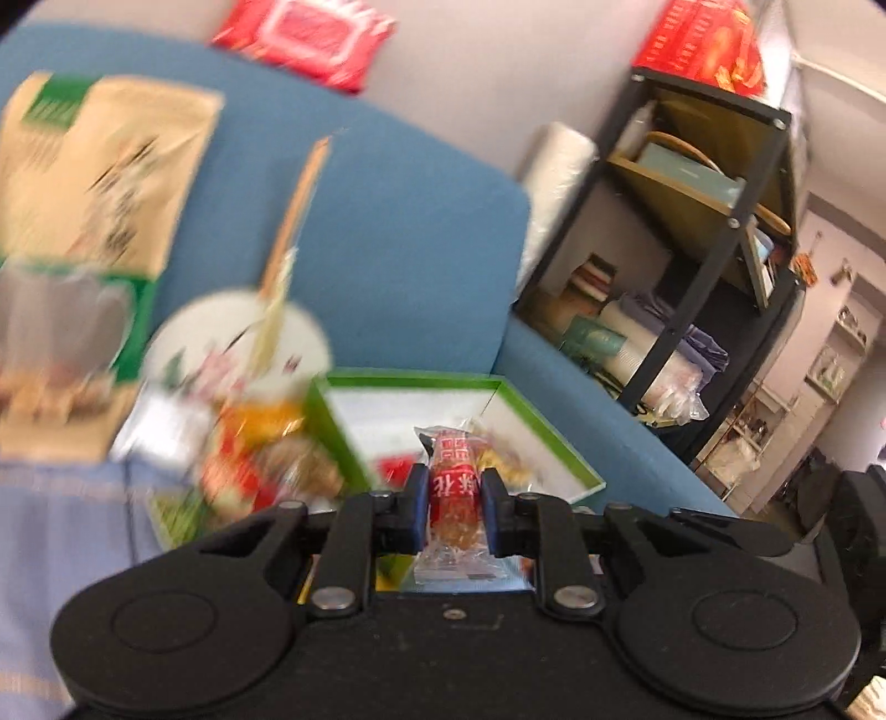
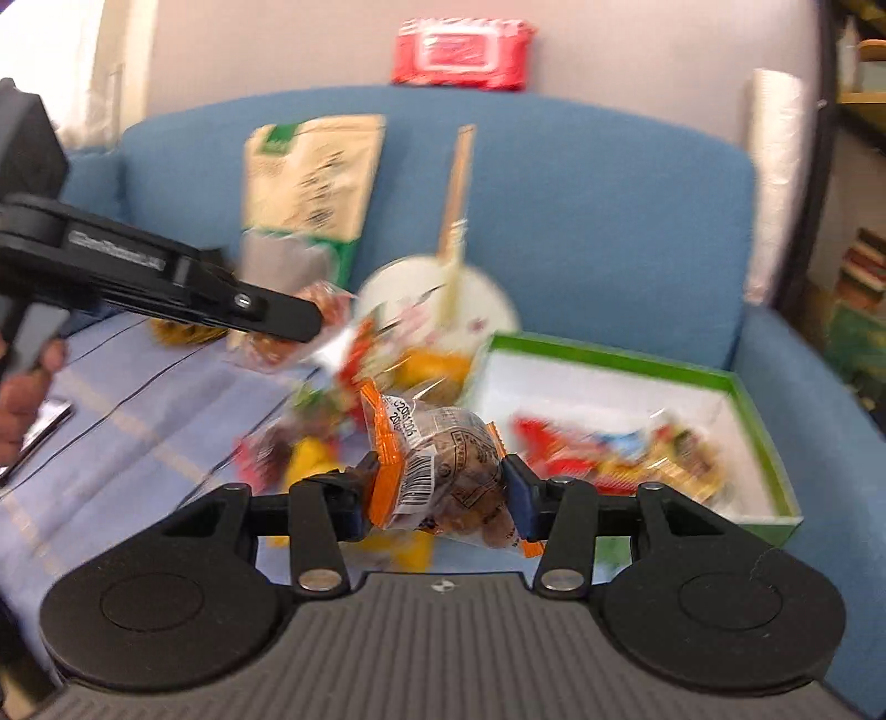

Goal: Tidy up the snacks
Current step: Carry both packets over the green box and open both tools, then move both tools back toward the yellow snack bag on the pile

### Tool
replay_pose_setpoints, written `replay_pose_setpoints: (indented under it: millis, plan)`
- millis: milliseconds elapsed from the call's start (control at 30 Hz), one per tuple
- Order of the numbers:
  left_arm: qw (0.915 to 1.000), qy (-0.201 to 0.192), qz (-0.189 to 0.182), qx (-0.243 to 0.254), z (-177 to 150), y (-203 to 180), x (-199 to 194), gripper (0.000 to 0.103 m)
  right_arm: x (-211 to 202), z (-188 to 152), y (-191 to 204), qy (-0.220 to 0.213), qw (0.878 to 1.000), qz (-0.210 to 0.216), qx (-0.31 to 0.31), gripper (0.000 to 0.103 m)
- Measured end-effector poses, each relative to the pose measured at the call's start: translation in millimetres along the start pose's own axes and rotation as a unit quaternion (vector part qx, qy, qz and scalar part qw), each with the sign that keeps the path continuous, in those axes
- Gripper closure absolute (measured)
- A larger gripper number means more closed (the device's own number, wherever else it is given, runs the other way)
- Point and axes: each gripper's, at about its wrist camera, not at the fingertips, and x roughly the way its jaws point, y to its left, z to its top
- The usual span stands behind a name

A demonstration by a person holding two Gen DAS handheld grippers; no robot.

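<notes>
Over blue sofa [image 2: 609, 221], my left tool [image 1: 455, 498] clamps a red-wrapped snack stick [image 1: 454, 493]; my right tool [image 2: 443, 493] pinches an orange-edged clear snack packet [image 2: 443, 471].

A home: blue sofa [image 2: 609, 221], cluttered storage shelf [image 1: 714, 232]

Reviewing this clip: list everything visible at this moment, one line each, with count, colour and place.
red snack packet: one, red and clear, clamped in left gripper
orange snack packet: one, orange and clear, clamped in right gripper
green box: one, green outside, white inside, open on sofa seat, wrapped snacks inside
loose snack pile: several, mixed colours, left of box
paper bag: one, beige and green, against backrest
round fan: one, white, wooden handle
wipes pack: one, red, atop backrest
shelf: one, black, right of sofa
left gripper: black
right gripper: black
</notes>
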Motion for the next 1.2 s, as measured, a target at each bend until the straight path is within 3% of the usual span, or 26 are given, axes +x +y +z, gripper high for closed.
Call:
replay_pose_setpoints:
  millis: [167, 367, 667, 700, 733, 767, 900, 1033, 1200]
  plan:
    - [0.9999, 0.005, -0.014, 0.006, 16, -13, 48, 0.078, 27, 5, -36, 0.005, 0.999, -0.046, 0.025, 0.024]
    - [0.9992, 0.038, -0.012, 0.008, 16, -15, 103, 0.078, 45, 8, -78, -0.017, 0.993, -0.101, 0.054, 0.024]
    - [0.9980, 0.062, 0.010, -0.004, 21, -1, 150, 0.076, 74, -7, -107, -0.010, 0.989, -0.120, 0.090, 0.022]
    - [0.9980, 0.063, 0.007, -0.006, 20, 0, 152, 0.071, 76, -9, -106, -0.011, 0.989, -0.121, 0.087, 0.022]
    - [0.9979, 0.063, 0.007, -0.008, 17, 2, 155, 0.045, 79, -11, -105, -0.013, 0.989, -0.122, 0.081, 0.020]
    - [0.9979, 0.065, 0.006, -0.008, 15, 3, 156, 0.000, 82, -12, -104, -0.010, 0.990, -0.121, 0.076, 0.004]
    - [0.9981, 0.032, 0.053, 0.000, 4, 3, 150, 0.000, 83, -18, -95, -0.003, 0.989, -0.139, 0.054, 0.000]
    - [0.9972, 0.039, 0.062, -0.012, 7, 7, 145, 0.000, 82, -16, -91, 0.007, 0.990, -0.135, 0.043, 0.000]
    - [0.9977, 0.019, 0.059, -0.027, 16, 3, 121, 0.000, 58, 0, -79, -0.021, 0.991, -0.133, 0.024, 0.000]
